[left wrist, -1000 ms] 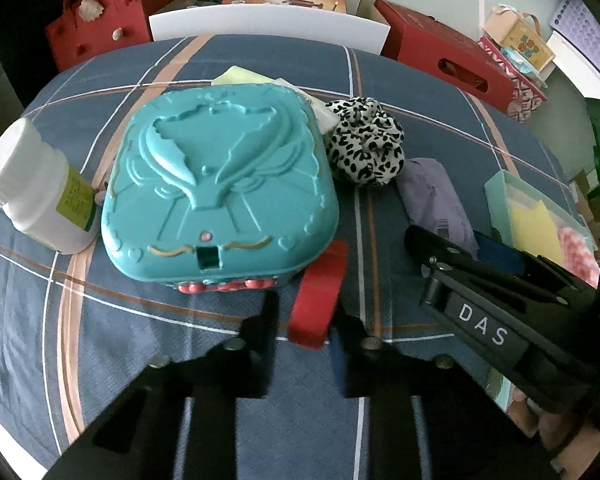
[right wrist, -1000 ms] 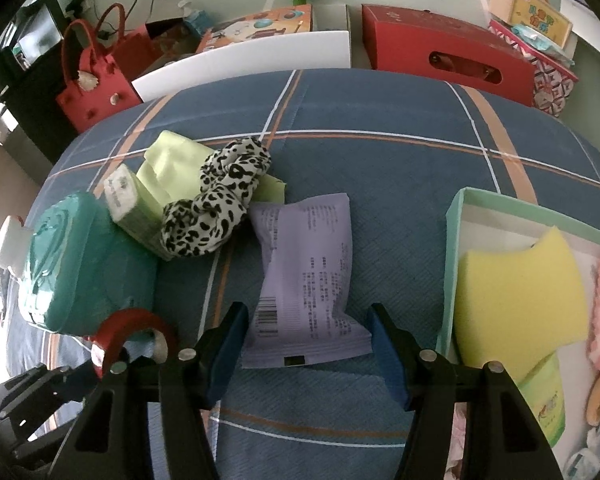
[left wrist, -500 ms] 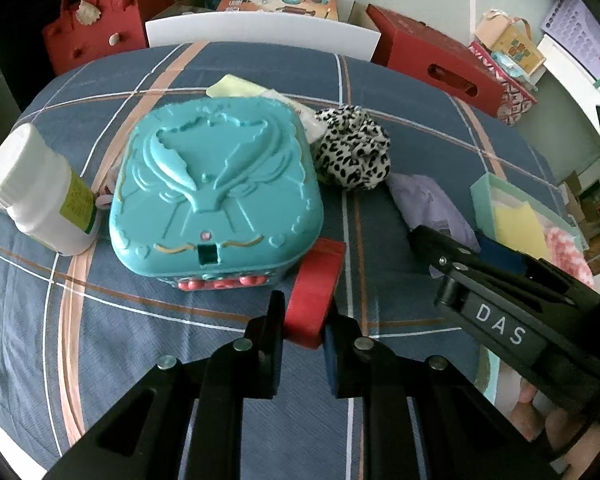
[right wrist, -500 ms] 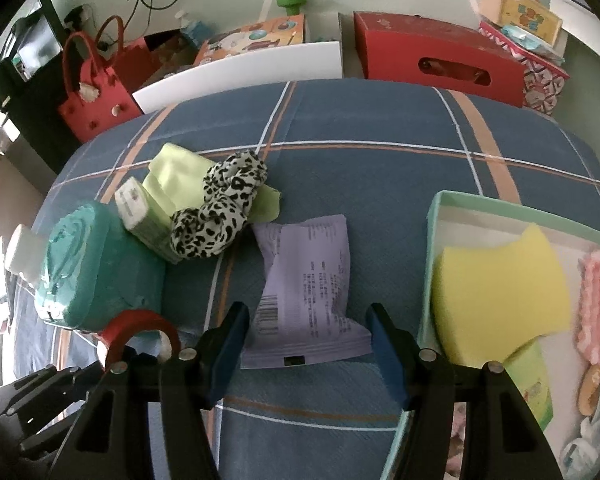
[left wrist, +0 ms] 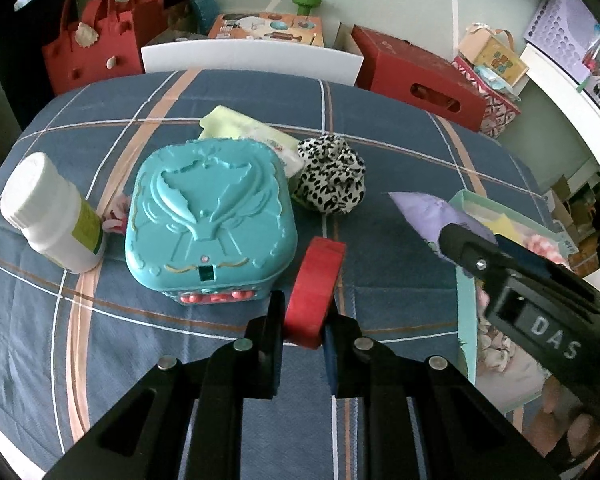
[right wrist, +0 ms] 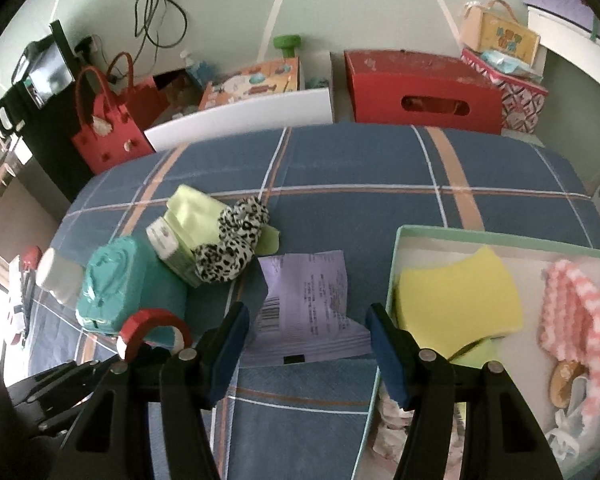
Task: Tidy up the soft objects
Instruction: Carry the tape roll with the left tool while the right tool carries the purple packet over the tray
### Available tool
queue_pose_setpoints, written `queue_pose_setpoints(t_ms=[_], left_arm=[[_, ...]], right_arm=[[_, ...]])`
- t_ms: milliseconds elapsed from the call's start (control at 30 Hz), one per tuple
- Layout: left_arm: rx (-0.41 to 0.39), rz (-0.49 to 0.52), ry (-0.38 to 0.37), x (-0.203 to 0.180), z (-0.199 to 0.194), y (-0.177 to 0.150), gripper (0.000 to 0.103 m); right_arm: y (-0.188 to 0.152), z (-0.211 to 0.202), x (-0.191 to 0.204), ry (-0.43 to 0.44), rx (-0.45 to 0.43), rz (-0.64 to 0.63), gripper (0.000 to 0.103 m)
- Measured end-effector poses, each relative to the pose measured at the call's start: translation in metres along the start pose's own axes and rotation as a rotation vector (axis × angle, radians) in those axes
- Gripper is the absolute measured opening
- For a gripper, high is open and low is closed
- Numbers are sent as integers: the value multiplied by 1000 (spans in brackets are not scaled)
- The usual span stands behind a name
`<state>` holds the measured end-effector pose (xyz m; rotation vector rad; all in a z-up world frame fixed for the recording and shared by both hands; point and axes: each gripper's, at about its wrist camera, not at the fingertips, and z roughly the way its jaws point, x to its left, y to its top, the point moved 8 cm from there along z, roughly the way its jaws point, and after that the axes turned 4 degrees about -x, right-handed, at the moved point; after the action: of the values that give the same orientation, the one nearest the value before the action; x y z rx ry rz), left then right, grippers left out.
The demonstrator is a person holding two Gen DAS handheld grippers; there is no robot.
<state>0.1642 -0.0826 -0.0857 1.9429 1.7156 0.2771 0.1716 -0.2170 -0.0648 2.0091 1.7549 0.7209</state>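
My left gripper (left wrist: 302, 312) is shut on a red tape roll (left wrist: 316, 280), held on edge just above the blue plaid cloth in front of a teal plastic case (left wrist: 208, 212). My right gripper (right wrist: 306, 328) stands open above a purple packet (right wrist: 304, 296), which lies flat between its fingers without touching them. A leopard-print scrunchie (right wrist: 232, 248) rests against a pale green cloth (right wrist: 188, 212) and a tissue pack (right wrist: 168, 244). To the right, a mint tray (right wrist: 496, 240) holds a yellow sponge (right wrist: 456, 296) and a pink knitted piece (right wrist: 572, 312).
A white bottle (left wrist: 52, 216) stands left of the teal case. Beyond the table's far edge are a red bag (left wrist: 96, 52), a white board (left wrist: 252, 56) and a red box (left wrist: 416, 76). Bare cloth (right wrist: 360, 164) lies at the back of the table.
Both grippers have risen, so the table looks smaller in both views. The red tape roll went up with the left gripper. The right gripper stayed open over the purple packet.
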Motion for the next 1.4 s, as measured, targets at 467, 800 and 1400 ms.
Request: queue_pose_setpoints(t_ms=[467,800,1400], left_arm=[[-114,99,-43,-28,-23,13,17],[-144,222,-171,-86,-23,7,17],[-105,457,-281,-181,-6,-43,17]], right_arm=[[12,-44,-28,-64,-111,46,64],[6,-78,-114,-248,-145,192,64],[-29,-82,-191,-340,-74,337,64]])
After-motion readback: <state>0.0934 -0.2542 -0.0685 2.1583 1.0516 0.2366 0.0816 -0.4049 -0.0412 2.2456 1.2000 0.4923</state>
